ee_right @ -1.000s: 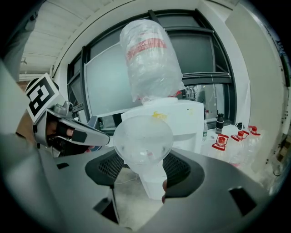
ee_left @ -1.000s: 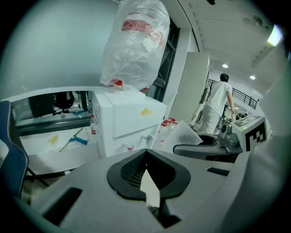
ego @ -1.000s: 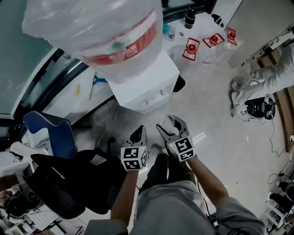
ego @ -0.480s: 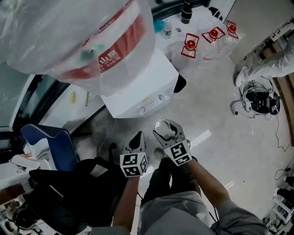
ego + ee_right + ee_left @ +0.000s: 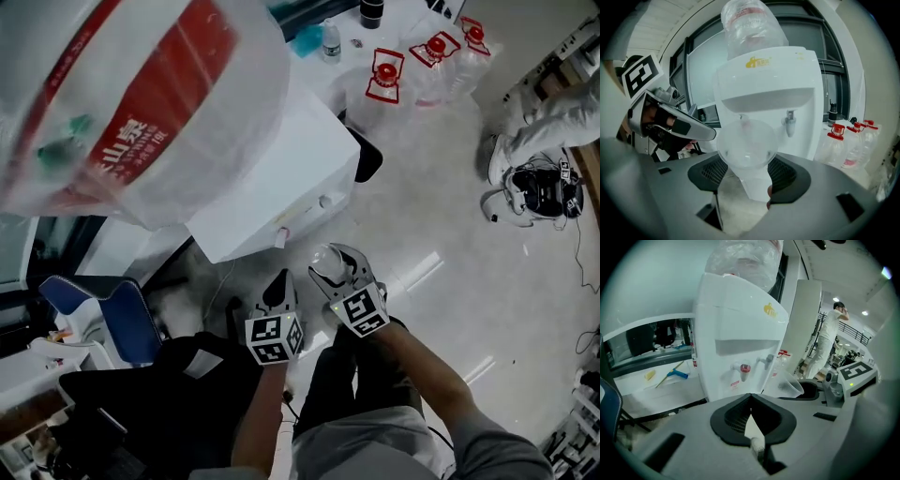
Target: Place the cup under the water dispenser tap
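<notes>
The white water dispenser (image 5: 281, 169) stands ahead, and a large plastic-wrapped bottle (image 5: 122, 103) sits on top of it. A red tap (image 5: 744, 371) and a grey tap (image 5: 767, 361) stick out of its front. My right gripper (image 5: 330, 269) is shut on a clear plastic cup (image 5: 747, 150), which is tipped with its mouth toward the dispenser. The cup is in front of the taps and a little below them. It covers the red tap in the right gripper view, where the grey tap (image 5: 790, 123) shows beside it. My left gripper (image 5: 280, 279) is shut and empty, just left of the cup (image 5: 790, 385).
Several clear bottles with red caps (image 5: 412, 70) stand on the floor to the dispenser's right. A blue chair (image 5: 117, 309) and a black bag (image 5: 141, 394) are at the left. A headset (image 5: 539, 192) lies on the floor at the right. A person in white (image 5: 829, 343) stands behind.
Both grippers have sunk and come closer to the dispenser's front, the right one still holding the cup. The head view has dropped, so the bottle looms larger.
</notes>
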A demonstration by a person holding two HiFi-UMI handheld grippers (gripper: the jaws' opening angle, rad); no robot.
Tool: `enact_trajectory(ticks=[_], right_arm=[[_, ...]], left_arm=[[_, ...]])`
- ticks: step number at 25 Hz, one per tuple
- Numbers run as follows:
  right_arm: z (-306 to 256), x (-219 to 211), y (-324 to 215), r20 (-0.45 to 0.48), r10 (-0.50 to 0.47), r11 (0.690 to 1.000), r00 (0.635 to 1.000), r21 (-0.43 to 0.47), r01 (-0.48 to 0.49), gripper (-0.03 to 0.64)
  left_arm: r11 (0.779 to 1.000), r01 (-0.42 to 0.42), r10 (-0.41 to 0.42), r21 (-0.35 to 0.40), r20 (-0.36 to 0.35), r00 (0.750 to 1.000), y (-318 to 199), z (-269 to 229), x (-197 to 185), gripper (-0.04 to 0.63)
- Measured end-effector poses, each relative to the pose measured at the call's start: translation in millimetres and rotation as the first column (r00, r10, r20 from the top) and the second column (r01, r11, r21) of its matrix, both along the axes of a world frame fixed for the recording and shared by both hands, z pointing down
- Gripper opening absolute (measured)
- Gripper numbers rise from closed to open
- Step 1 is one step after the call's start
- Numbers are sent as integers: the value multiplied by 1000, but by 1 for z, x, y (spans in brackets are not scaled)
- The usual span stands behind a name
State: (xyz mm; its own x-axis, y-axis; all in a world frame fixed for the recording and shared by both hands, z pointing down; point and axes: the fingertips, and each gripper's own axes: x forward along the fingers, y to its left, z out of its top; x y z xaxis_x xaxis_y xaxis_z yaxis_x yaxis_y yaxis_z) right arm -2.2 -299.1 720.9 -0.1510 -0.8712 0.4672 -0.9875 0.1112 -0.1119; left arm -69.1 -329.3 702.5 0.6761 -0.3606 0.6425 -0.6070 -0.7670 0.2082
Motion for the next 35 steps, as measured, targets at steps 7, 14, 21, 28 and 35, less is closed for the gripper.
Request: enact_trajectory(ticks=[7,14,21,28,35], right_arm=[[45,6,-14,-12,-4,1000,1000,-28,4,264],[88,0,-36,-24,-33,999,999,-43,32,264],[124,-10,-59,-30,-63,997,998,-45,61,264],[158,-17,-78,-43,-90,995,995,-42,88,264],[177,-25,-90,-111,-138,990,984,-41,134,264]], left_arm=[[1000,1,-1,-13,22,1000,-6,37,3,9],[1000,-13,13,-19,33,999,-11,69,7,9],[1000,-18,18,-9,42,999,-21,95,8,9],[1000,-14,15,-6,50,999,-29,126,4,9],[1000,-12,13,-12,58,998,-33,147,-1,9]])
